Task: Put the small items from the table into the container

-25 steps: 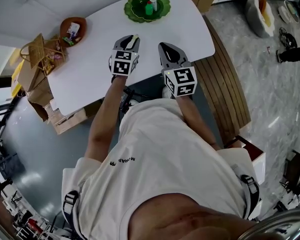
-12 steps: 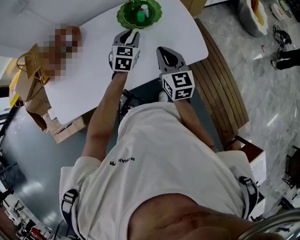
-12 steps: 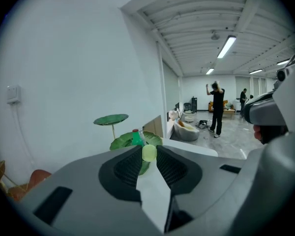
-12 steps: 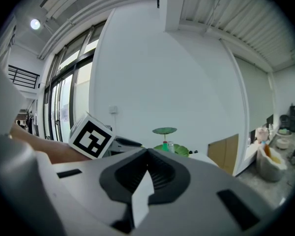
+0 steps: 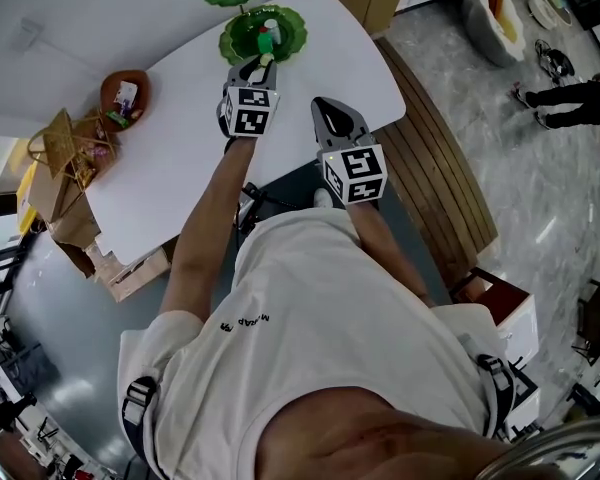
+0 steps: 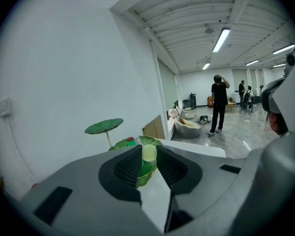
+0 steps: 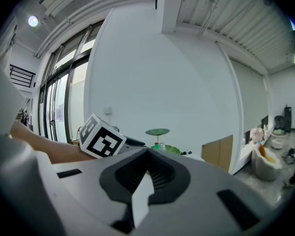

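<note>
Head view: the person stands at the near edge of a white table [image 5: 180, 158], both arms stretched out over it.

Left gripper [image 5: 262, 65]: clenched on a small pale yellow-green ball [image 6: 149, 153]. The left gripper view shows the ball pinched between the ribbed pads near the tips. The gripper points a little downward. Its tips sit at the near rim of the green leaf-shaped dish [image 5: 292, 28]; cannot tell whether the ball is over the rim or just short of it. The ball is off the table.

Right gripper [image 5: 322, 103]: jaws together, nothing between them. The right gripper view shows the tips meeting, with bare tabletop below. It hangs over the table edge, to the right of the left gripper and farther back from the dish. The two do not touch.

Dish: at the far end of the table. It holds a small bottle [image 6: 131, 140] with a red cap, upright. A smaller green leaf [image 6: 104, 126] stands above it on a thin stalk.

Far left of the table: a brown bowl [image 5: 125, 96] with small bits inside, too small to tell apart. A wicker basket [image 5: 65, 143] sits beside it at the table's edge.

A slatted wooden bench [image 5: 440, 158] runs along the table's right side.

Left gripper view, background: a person in black [image 6: 219, 102] stands on the open floor.
</note>
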